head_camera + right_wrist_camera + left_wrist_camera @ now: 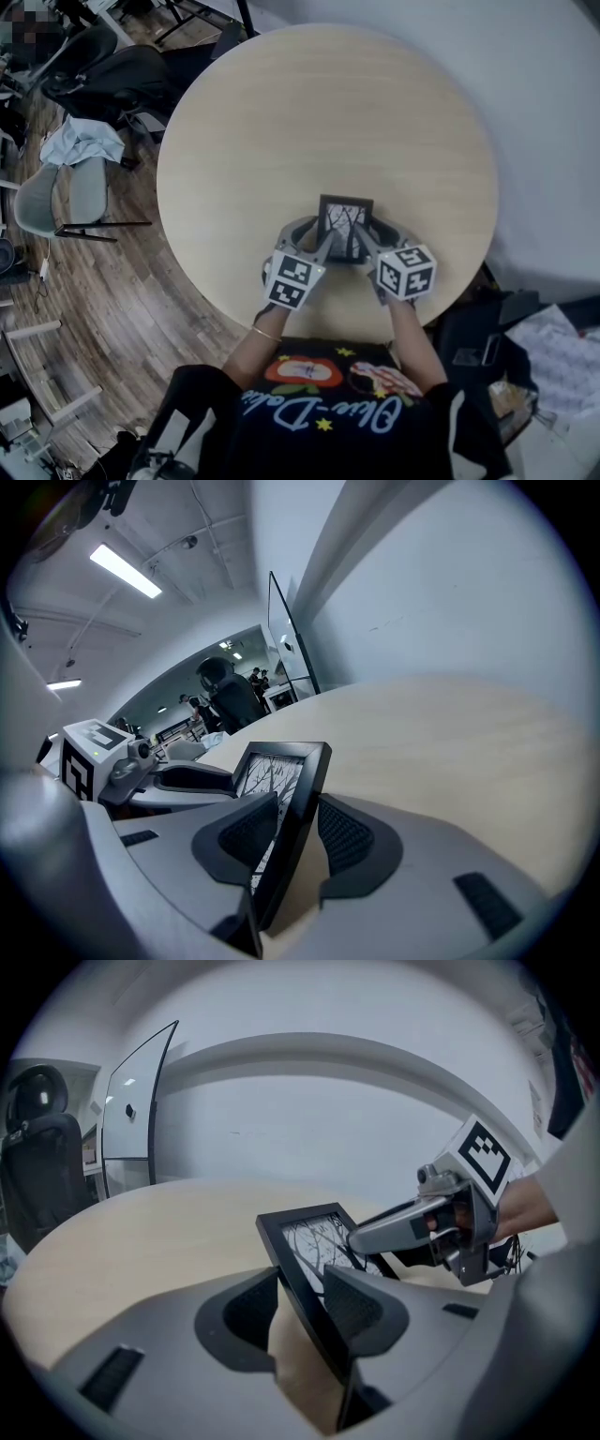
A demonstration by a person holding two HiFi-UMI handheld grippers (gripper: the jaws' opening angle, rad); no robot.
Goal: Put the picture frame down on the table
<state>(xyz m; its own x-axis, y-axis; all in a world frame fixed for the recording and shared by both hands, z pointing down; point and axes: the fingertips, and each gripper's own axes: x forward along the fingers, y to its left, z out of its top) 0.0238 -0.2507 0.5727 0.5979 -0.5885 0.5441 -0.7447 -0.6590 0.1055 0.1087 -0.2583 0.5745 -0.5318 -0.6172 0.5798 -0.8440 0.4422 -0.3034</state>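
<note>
A small black picture frame (345,228) with a black-and-white tree print is held near the front edge of the round pale wooden table (328,112), its face tilted up toward me. My left gripper (311,242) is shut on the frame's left side, and my right gripper (376,242) is shut on its right side. In the left gripper view the frame (314,1241) runs between the jaws of the left gripper (305,1312), with the right gripper (441,1222) beyond. In the right gripper view the frame (281,771) stands edge-on in the right gripper (298,841). I cannot tell if its bottom edge touches the table.
Black office chairs (103,70) and a grey chair (56,197) stand on the wooden floor to the left. A pale cloth (80,141) lies there. Papers and bags (553,356) sit at the lower right. A white wall runs behind the table.
</note>
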